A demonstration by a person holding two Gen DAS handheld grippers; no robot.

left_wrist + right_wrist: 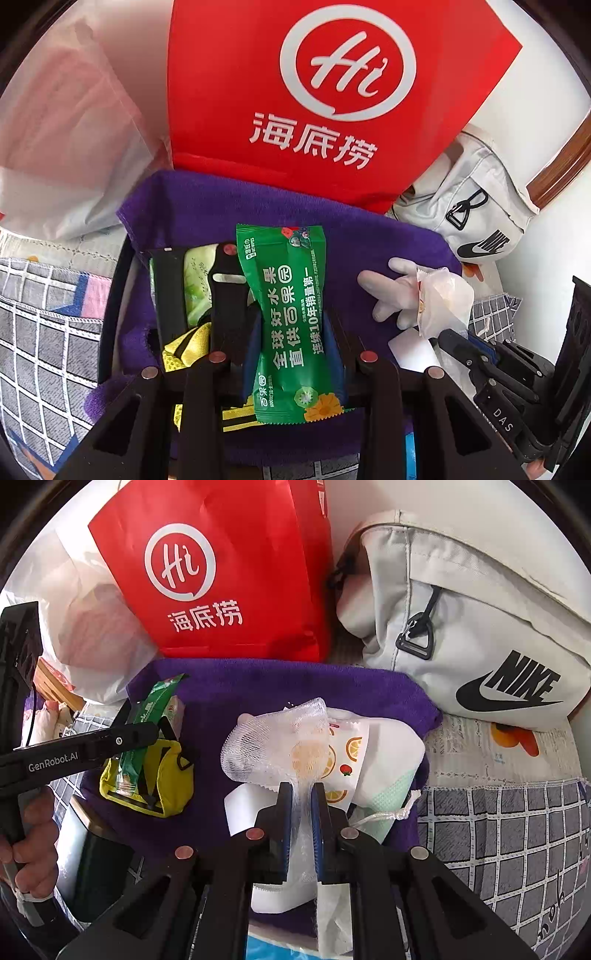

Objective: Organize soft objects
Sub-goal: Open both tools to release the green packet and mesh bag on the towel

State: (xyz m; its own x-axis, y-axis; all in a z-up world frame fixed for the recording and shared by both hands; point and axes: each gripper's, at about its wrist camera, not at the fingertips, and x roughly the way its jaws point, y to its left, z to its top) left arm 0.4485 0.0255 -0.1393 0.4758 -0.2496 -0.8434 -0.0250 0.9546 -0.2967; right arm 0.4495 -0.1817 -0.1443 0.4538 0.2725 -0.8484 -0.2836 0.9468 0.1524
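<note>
On the left, the left gripper (291,332) is clamped on a green packet (291,314), its blue pads pinching the packet at mid-length so both sealed ends stick out free. It looks like a light, puffy foil sachet: slick on the surface and easy to crush, so the middle, where the pads already press, seems the safest hold; a grip on a crimped end would likely let it swing. It hangs above a purple towel (369,240) spread in front of a red bag (258,92). A small yellow pouch (166,775) lies on the towel just beside it.

Further right, the right gripper (303,805) has its jaws nearly together on a wisp of white foam netting (273,738), pinched by its lower tail. The netting is featherweight, springy and floppy; it will sag and could tear or slip if tugged. Something pale orange shows through the mesh, though I cannot tell whether it sits inside. Beneath lie a fruit-printed packet (351,749) and a white pouch (391,775) with a drawstring, all on the towel. A grey bag (480,627) stands at the far right.
</note>
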